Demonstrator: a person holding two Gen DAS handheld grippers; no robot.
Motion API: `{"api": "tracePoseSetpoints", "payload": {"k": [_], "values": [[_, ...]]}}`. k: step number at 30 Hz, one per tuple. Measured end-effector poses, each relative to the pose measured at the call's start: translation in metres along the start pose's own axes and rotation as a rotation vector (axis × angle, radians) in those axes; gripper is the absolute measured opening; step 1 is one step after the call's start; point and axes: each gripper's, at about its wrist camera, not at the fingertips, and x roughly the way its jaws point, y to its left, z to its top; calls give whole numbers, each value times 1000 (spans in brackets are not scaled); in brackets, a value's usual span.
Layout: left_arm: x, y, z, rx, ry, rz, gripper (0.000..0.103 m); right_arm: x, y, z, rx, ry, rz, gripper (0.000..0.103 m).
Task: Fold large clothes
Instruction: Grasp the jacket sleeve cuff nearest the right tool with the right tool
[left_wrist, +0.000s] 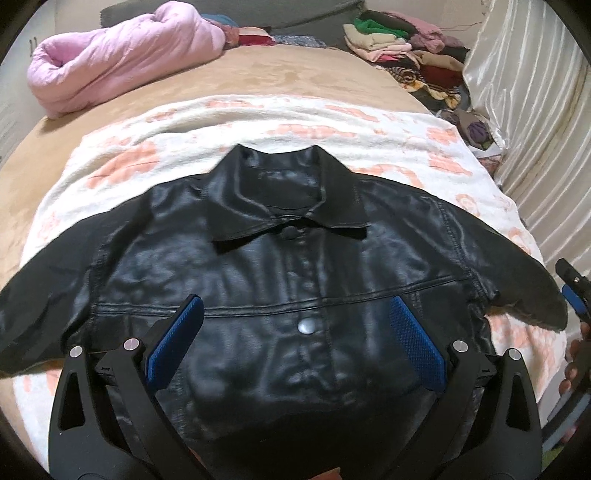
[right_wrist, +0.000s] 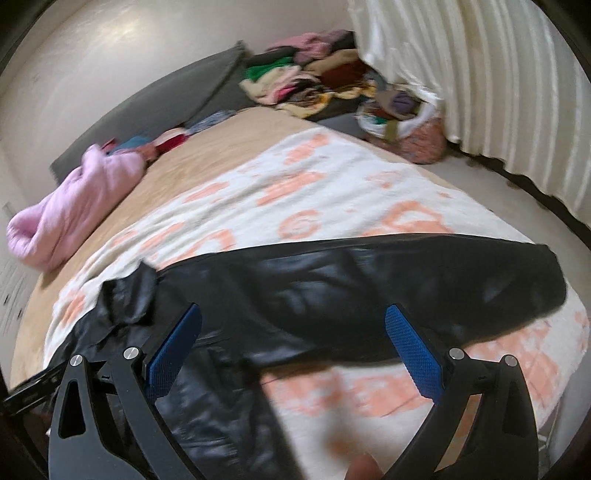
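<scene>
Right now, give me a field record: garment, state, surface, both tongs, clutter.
garment: black leather jacket
state: laid flat, front up, buttoned, sleeves spread, unfolded
surface: white blanket with peach pattern on the bed
left tongs: open, over jacket front
right tongs: open, over one sleeve
clutter: pink quilt, clothes pile

Rolled pink quilt (left_wrist: 122, 55) on tan bedsheet (left_wrist: 258, 77), floral blanket (left_wrist: 332, 125), clothes pile (left_wrist: 402, 48), pale curtain (left_wrist: 524, 74)
</scene>
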Motion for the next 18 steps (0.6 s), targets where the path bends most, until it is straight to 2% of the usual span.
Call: {"api": "tracePoseSetpoints", "payload": {"k": [7, 11, 18], "values": [[20, -21, 4, 25, 23, -27, 94, 10, -57, -1, 126, -7, -117, 99], [31, -31, 3, 41, 37, -35, 94, 18, -92, -8, 246, 10, -187, 99], [53, -43, -2, 51, 58, -58, 94, 26, -142, -20, 390, 18, -255, 99]]}}
